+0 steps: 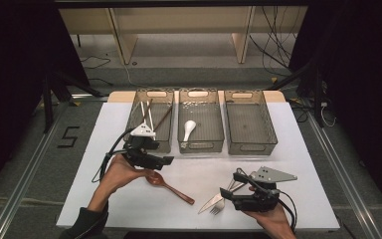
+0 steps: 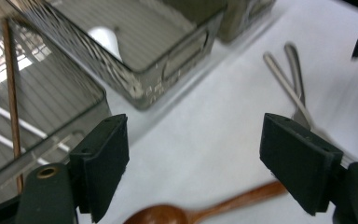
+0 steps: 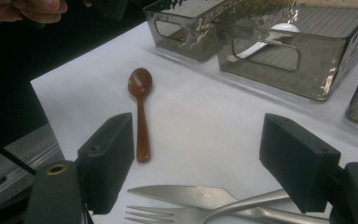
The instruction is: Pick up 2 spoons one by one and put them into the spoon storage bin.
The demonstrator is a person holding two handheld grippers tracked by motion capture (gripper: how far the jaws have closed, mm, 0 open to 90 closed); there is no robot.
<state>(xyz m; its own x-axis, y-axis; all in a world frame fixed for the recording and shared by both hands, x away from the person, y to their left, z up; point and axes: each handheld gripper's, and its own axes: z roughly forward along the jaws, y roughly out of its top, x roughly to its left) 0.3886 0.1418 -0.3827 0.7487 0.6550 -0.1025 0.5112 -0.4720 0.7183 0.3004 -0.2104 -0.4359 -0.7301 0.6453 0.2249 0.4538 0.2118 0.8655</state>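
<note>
A brown wooden spoon (image 1: 166, 183) lies on the white tabletop, bowl toward the left. My left gripper (image 1: 165, 160) hovers just above that bowl, jaws wide open and empty; in the left gripper view (image 2: 193, 140) the wooden spoon (image 2: 205, 212) lies below and between its jaws. My right gripper (image 1: 230, 183) stands open at the front right over the handles of a metal knife (image 1: 210, 201) and fork (image 1: 219, 206). Seen from the right gripper (image 3: 196, 140), the knife (image 3: 182, 193) and fork (image 3: 168, 215) lie low between its jaws, with the wooden spoon (image 3: 141, 112) farther off.
Three smoky plastic bins stand in a row at the back. The left bin (image 1: 149, 94) holds chopsticks (image 1: 149, 114), the middle bin (image 1: 201, 147) holds a white ceramic spoon (image 1: 189, 128), and the right bin (image 1: 251, 147) has nothing in it. Bare table lies between the two grippers.
</note>
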